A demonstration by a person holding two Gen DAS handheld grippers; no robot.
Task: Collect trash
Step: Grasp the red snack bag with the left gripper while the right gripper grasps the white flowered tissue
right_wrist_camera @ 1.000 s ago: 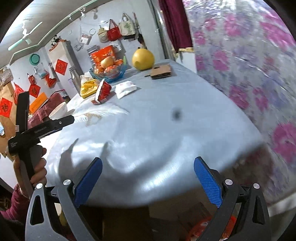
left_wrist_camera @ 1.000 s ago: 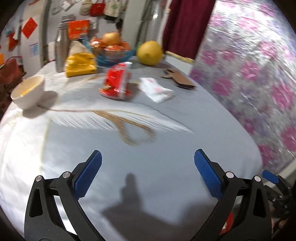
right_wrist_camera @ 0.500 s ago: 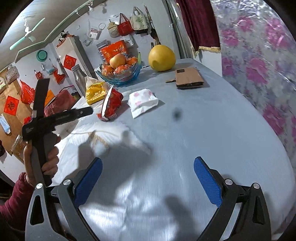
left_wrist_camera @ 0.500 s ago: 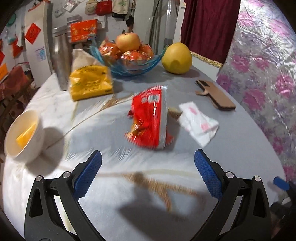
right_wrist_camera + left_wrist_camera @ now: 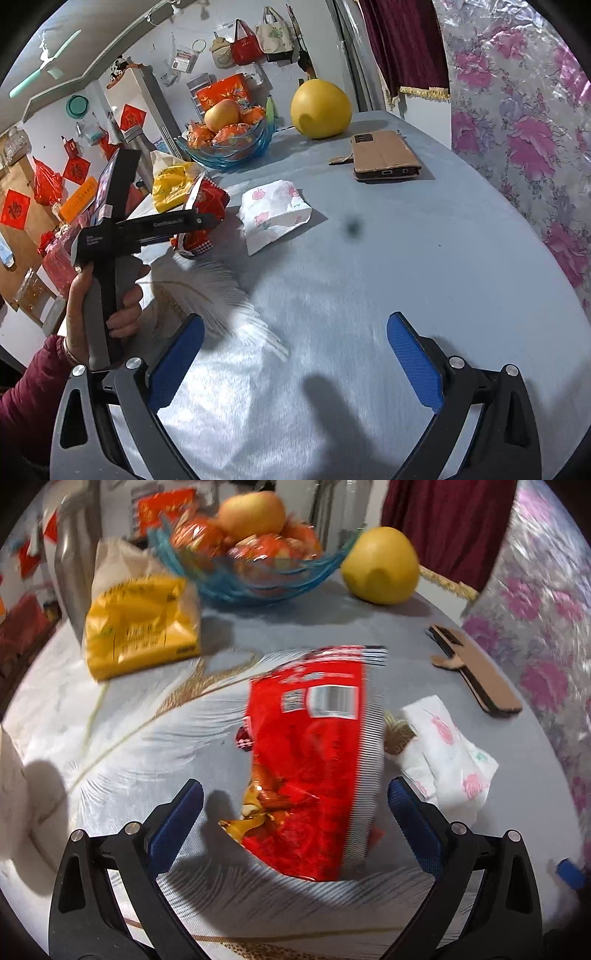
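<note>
The red snack wrapper [image 5: 314, 760] lies crumpled on the table [image 5: 303, 635], directly between the blue pads of the left hand-held gripper [image 5: 295, 827], whose jaws stand wide and do not touch it. The left wrist view shows its barcode panel and torn gold inner edge; the right wrist view shows only part of the red snack wrapper [image 5: 207, 206], half hidden behind the left hand-held gripper [image 5: 201, 221] seen from the side.

Just beside the wrapper, to its right, sits a white tissue pack [image 5: 447, 760] printed with pink flowers. Farther back are a yellow bag [image 5: 140, 627], a blue glass fruit bowl [image 5: 258, 579] and a large yellow pomelo [image 5: 380, 565]. A phone in a brown case [image 5: 476, 675] lies near the table's right edge.

Only the right wrist view shows the person's hand [image 5: 107, 295] gripping the left tool's handle, with a dark red sleeve [image 5: 29, 387], and the wall hung with bags behind. The right hand-held gripper [image 5: 295, 362] hangs wide open over bare tablecloth, well apart from the wrapper.
</note>
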